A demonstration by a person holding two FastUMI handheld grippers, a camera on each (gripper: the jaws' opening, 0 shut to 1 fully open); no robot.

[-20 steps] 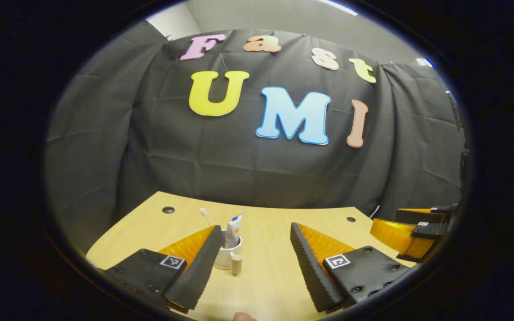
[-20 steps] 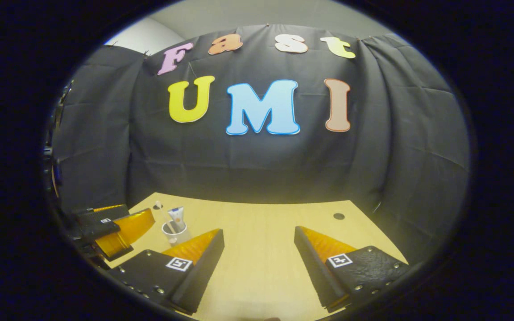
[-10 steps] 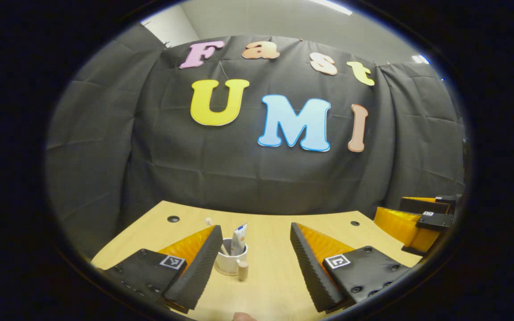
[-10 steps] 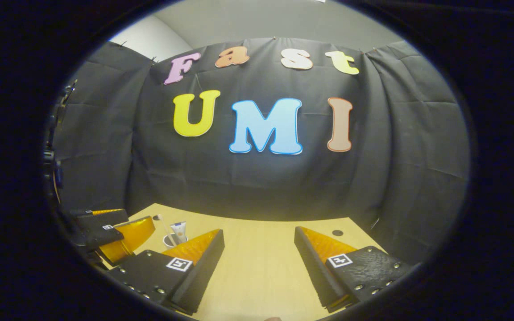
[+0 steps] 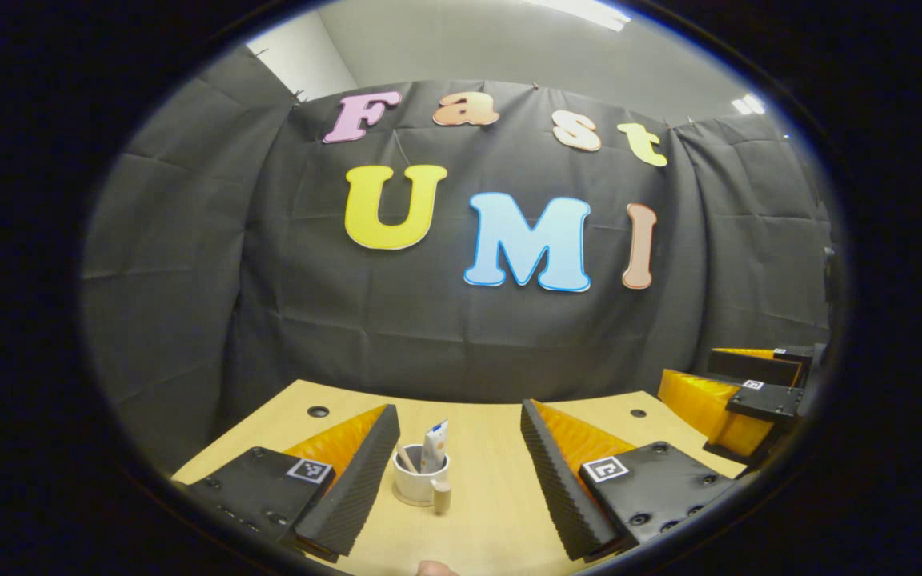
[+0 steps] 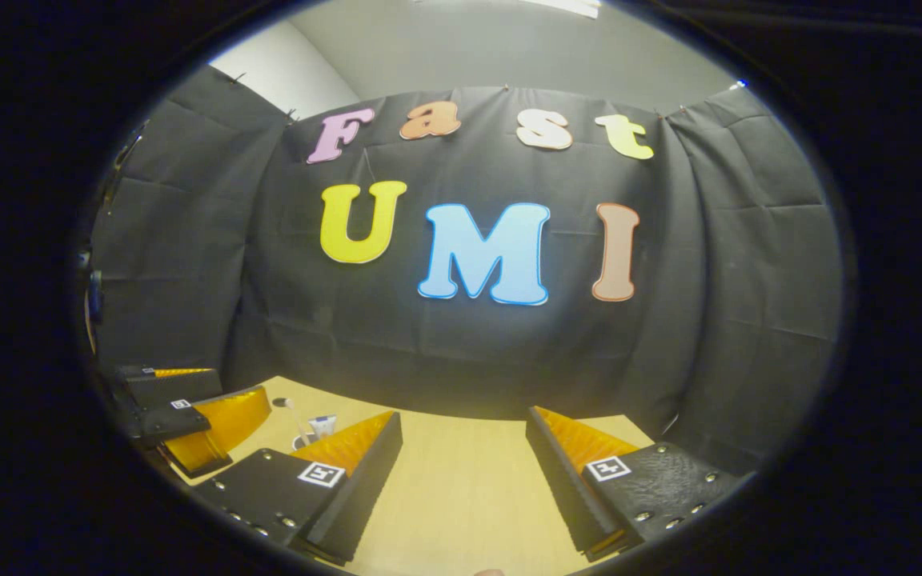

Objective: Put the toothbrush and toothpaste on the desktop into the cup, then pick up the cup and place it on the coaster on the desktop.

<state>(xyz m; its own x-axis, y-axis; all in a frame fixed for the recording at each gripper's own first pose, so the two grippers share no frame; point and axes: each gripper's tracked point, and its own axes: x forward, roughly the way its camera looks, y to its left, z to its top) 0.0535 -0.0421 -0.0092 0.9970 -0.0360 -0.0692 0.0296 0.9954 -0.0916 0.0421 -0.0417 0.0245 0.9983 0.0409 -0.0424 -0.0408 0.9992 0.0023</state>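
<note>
A white cup (image 5: 419,485) stands on the wooden desktop (image 5: 485,516). A toothpaste tube (image 5: 434,446) and a toothbrush (image 5: 406,458) stand up in it, and a small beige handle sticks out on its near side. My left gripper (image 5: 458,410) is open, and the cup stands apart from both fingers, just inside the left finger (image 5: 361,472). My right gripper (image 6: 463,416) is open over bare desktop (image 6: 461,496). In the right gripper view the cup (image 6: 303,438) is at the far left, half hidden behind a finger, with the toothpaste (image 6: 322,424) and toothbrush (image 6: 295,416) rising from it.
The booth's black cloth wall closes off the back of the desk. Two round cable holes (image 5: 318,411) (image 5: 639,414) sit near the desk's far edge. The right gripper (image 5: 737,396) shows at the right of the left gripper view, and the left gripper (image 6: 189,420) at the left of the right gripper view.
Both views have tipped upward and drawn back, so the wall sits lower. The cup came out from behind the left finger and looks smaller. Both grippers stayed open.
</note>
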